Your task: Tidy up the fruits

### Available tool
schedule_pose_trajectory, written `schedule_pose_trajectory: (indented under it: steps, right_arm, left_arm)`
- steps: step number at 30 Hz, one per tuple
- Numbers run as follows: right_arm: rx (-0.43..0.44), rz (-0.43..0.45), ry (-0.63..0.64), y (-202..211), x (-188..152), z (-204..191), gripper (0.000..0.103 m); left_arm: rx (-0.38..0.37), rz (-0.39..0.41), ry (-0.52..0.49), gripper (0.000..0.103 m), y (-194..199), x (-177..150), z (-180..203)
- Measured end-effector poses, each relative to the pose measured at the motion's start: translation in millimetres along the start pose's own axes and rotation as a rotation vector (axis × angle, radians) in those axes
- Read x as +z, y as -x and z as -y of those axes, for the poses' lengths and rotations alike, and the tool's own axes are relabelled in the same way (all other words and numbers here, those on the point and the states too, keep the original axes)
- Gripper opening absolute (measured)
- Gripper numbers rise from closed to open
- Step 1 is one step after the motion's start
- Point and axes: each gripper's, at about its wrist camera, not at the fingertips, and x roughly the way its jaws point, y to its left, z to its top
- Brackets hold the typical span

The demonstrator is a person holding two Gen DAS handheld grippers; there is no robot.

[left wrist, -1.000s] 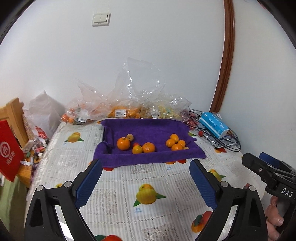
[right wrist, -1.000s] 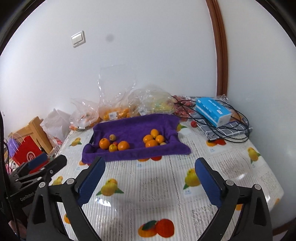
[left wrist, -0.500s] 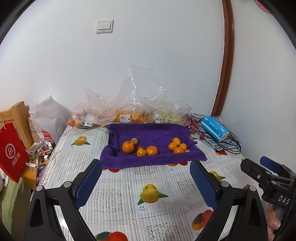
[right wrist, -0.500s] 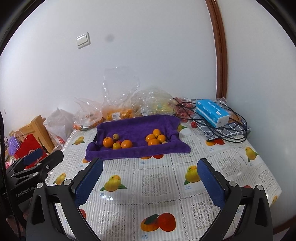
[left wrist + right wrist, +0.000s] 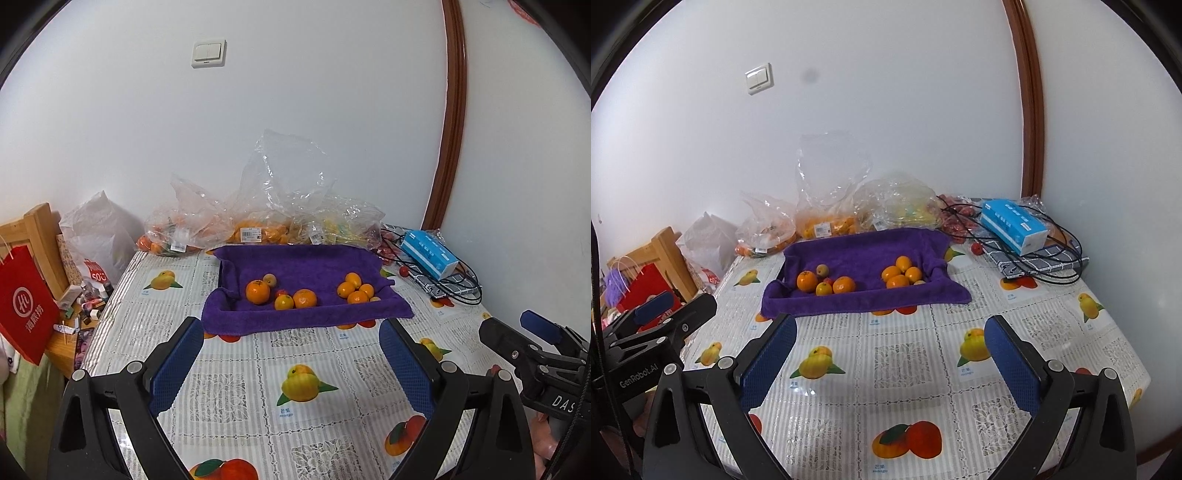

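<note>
White walls are meeting in a corner behind a tabletop (image 5: 229, 354) that is wearing a fruit-print cover. Clear bags (image 5: 258, 221) of fruit are slumping along the back wall, with a blue box (image 5: 1014, 223) and black cables (image 5: 1052, 266) sitting to the right.

Just in front of the bags, a purple towel (image 5: 306, 266) is lying with its edges turned up like a shallow tray. On it, 2 groups of fruit are resting apart: a left group (image 5: 280, 293) of 3 oranges with 2 smaller fruits, and a right cluster (image 5: 355, 288) of small oranges touching one another.

Both tools are hovering over the near tabletop, well short of the towel. The left hand-held gripper (image 5: 291, 365) is spread wide and carrying nothing; the right hand-held gripper (image 5: 890, 358) is likewise released and empty.

Judging by looks, the oranges are going to be light, round and fairly firm, with smooth peel that is likely to slip and roll. Taking each one across its widest middle, pads on opposite sides, is looking safest. Squeezing hard is risking bruises, and nudging 1 fruit in the right cluster is likely to send its neighbours rolling on the soft towel.
</note>
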Motion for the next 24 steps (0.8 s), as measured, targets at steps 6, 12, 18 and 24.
schedule_pose_trajectory:
  steps: [6,12,18,24]
  right_arm:
    - [0.001,0.002,-0.002,0.7,-0.1,0.0,0.101]
    - [0.005,0.008,-0.004,3.7,1.0,2.8,0.101]
    - [0.005,0.008,-0.003,4.6,1.5,3.0,0.101]
    - [0.007,0.01,-0.003,5.8,2.4,3.2,0.101]
  left_arm:
    - [-0.002,0.001,-0.002,0.096,1.3,0.1,1.5]
    - [-0.008,0.001,-0.007,0.096,2.5,1.1,3.1]
    - [-0.011,0.006,-0.013,0.096,3.8,1.9,4.2]
    - [-0.013,0.008,-0.015,0.096,4.3,1.5,4.7]
